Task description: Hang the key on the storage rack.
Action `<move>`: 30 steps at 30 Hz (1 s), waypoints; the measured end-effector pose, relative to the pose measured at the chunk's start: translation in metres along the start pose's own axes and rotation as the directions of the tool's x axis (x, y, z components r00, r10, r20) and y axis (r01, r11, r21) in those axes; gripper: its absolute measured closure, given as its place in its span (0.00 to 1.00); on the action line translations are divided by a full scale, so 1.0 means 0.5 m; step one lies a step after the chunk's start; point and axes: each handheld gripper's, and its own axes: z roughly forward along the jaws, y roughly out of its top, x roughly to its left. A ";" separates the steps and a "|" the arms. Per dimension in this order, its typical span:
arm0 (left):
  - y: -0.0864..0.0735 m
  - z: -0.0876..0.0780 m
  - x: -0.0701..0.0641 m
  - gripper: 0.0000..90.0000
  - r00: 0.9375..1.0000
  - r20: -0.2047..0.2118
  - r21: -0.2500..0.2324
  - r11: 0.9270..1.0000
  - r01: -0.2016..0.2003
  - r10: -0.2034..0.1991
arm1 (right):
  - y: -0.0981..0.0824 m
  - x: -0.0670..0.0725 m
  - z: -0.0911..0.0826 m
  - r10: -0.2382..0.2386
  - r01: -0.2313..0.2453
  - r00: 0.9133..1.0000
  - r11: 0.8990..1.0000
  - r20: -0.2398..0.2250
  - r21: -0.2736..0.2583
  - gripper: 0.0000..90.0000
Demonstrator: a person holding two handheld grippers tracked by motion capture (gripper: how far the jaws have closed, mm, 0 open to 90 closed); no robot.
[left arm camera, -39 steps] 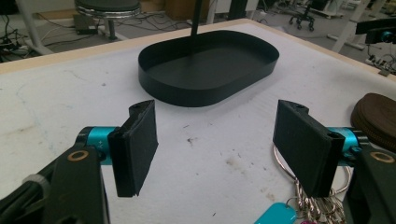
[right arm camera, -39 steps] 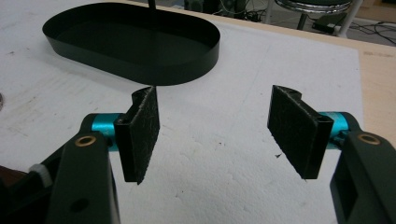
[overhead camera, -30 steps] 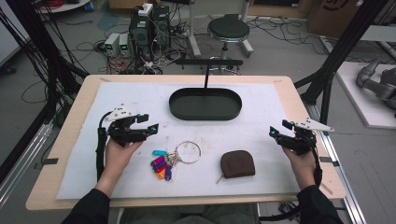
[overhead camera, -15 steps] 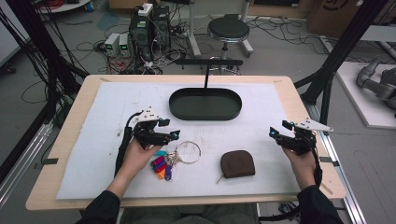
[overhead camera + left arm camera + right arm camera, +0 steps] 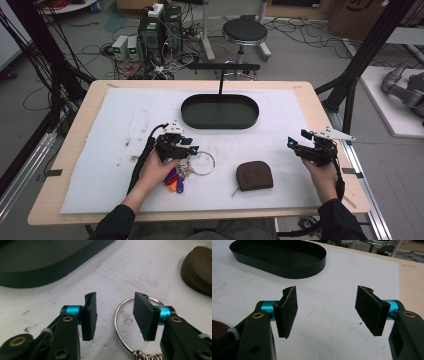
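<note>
The left claw (image 5: 189,150) sits low over the white mat (image 5: 120,125) on the bench (image 5: 320,105), its jaws half apart and just now closing in. In the left gripper view the key ring (image 5: 120,325) lies flat on the mat between and under the jaws: its left arc runs through the gap, while its right arc passes behind the right-hand pad. Neither pad presses on the wire, so nothing is gripped. The short chain (image 5: 146,356) of the ring hangs off toward the claw's base, and in the high view the coloured key tags (image 5: 174,181) lie just behind the claw, under the person's left hand (image 5: 155,170).

Ahead of the left claw and well apart from it stands the black oval tray (image 5: 220,120). To the claw's right, near the ring yet clear of it, lies the brown zip pouch (image 5: 254,175).

The right claw (image 5: 296,144) hovers near the right edge of the mat, jaws wide with only bare mat between them. The pouch shows at its lower left, and the tray lies ahead to its left.
</note>
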 end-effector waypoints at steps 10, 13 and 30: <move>-0.008 0.025 0.000 0.71 1.000 -0.027 0.091 0.996 -0.011 0.014 | 0.000 0.003 0.003 -0.012 0.012 1.000 1.000 0.002 0.012 0.39; -0.009 0.029 -0.001 0.74 1.000 -0.024 0.096 0.995 -0.013 0.015 | 0.000 0.004 0.004 -0.019 0.019 1.000 1.000 0.002 0.014 0.39; -0.015 0.029 -0.012 0.90 0.999 -0.036 0.091 0.995 -0.034 0.038 | -0.002 0.002 0.006 -0.016 0.016 1.000 1.000 0.006 0.026 0.39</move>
